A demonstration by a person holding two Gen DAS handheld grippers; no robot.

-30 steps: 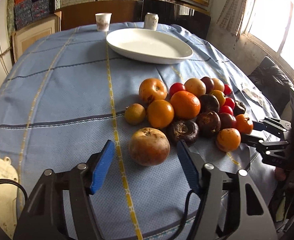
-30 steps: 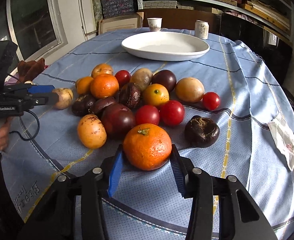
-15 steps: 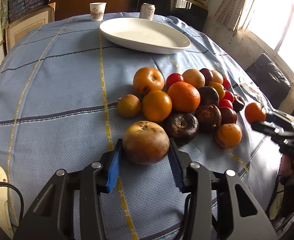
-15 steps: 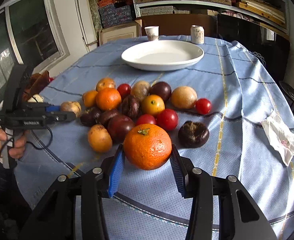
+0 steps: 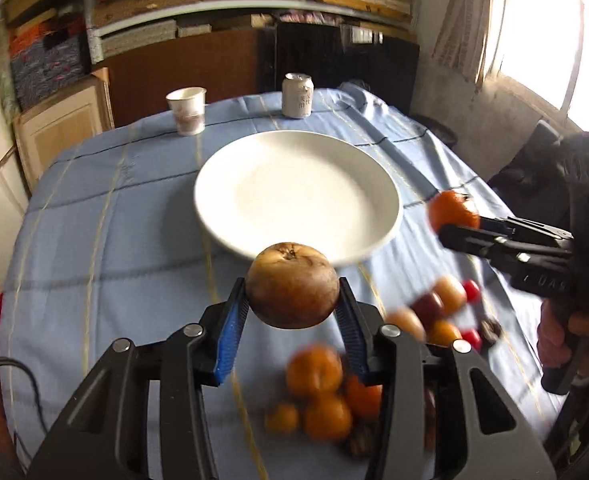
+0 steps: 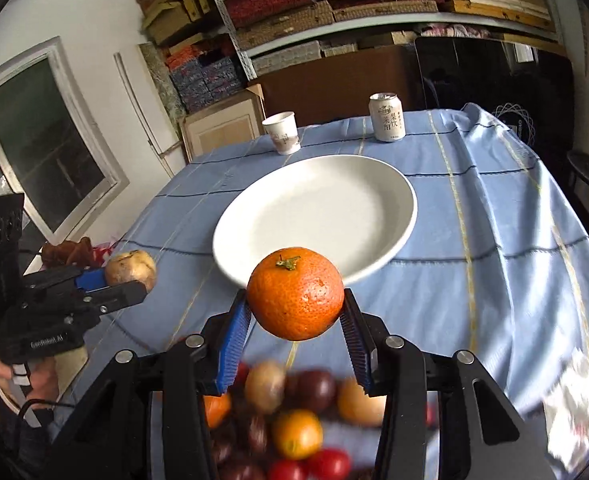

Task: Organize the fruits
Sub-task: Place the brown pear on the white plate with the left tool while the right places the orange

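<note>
My left gripper point(image 5: 292, 300) is shut on a brownish round fruit point(image 5: 292, 285), held in the air just short of the near rim of the white plate point(image 5: 294, 184). My right gripper point(image 6: 296, 308) is shut on a big orange point(image 6: 295, 293), also lifted, in front of the white plate point(image 6: 322, 200). The left wrist view shows the right gripper point(image 5: 454, 224) with its orange point(image 5: 450, 208) at the plate's right side. In the right wrist view the left gripper point(image 6: 134, 276) holds the brown fruit point(image 6: 131, 268) at the plate's left. The remaining fruit pile point(image 5: 334, 392) point(image 6: 294, 420) lies blurred below both grippers.
A paper cup point(image 5: 186, 110) and a drink can point(image 5: 297, 94) stand behind the plate on the blue tablecloth point(image 5: 94, 240). A crumpled white cloth point(image 6: 578, 404) lies at the right edge. Shelves and boxes line the wall behind; a person's hands point(image 5: 562, 332) grip the tools.
The left gripper shut on the brown fruit and lifted it. Both grippers rose with their fruit and moved forward from the pile toward the plate.
</note>
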